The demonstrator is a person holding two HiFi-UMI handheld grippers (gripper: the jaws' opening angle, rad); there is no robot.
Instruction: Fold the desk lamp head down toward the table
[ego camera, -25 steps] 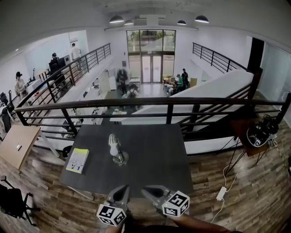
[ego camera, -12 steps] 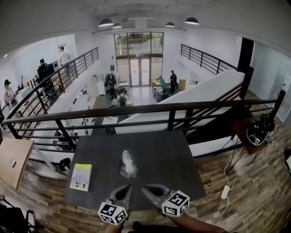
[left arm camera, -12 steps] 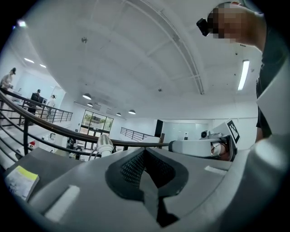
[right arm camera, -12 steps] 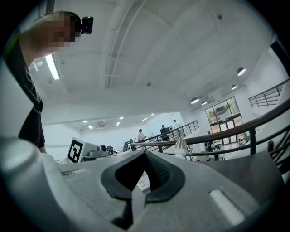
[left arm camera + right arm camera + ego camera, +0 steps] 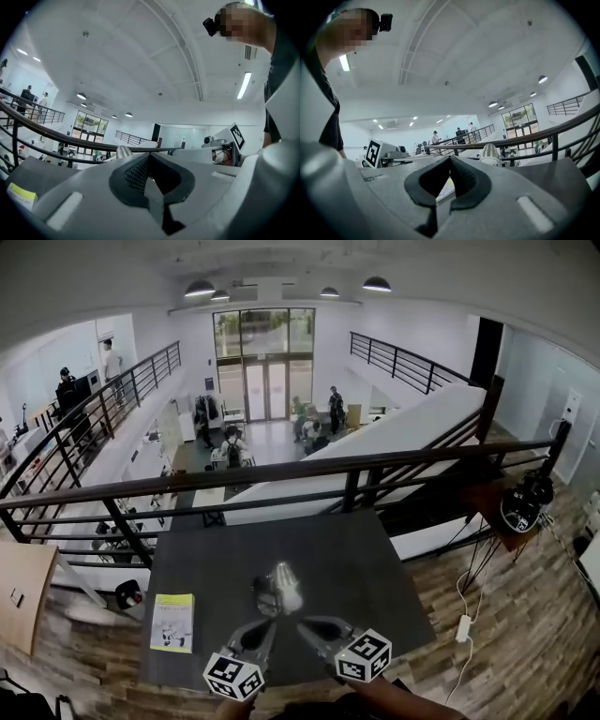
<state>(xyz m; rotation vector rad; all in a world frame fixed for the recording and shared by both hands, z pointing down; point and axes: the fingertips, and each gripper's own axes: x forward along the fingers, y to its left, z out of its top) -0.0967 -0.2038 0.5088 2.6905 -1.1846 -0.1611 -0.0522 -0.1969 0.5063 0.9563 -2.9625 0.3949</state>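
A small desk lamp (image 5: 278, 588) stands on the dark table (image 5: 356, 559), its pale head raised above a round base. Both grippers hover at the table's near edge, just short of the lamp and not touching it. My left gripper (image 5: 266, 624) is shut and empty, its marker cube low in the head view. My right gripper (image 5: 304, 623) is also shut with nothing in it. The lamp head (image 5: 123, 152) rises just past the left gripper (image 5: 149, 158) in the left gripper view. It shows again as lamp head (image 5: 490, 154) beyond the right gripper (image 5: 450, 161).
A yellow booklet (image 5: 172, 622) lies on the table's left part. A dark railing (image 5: 281, 479) runs behind the far edge, with an open drop beyond. To the right, on the wooden floor, stand a tripod rig (image 5: 518, 510) and a white power strip (image 5: 462, 627).
The table and lamp have come nearer in the head view. The lamp now sits just ahead of both gripper tips. Both grippers stay shut and side by side.
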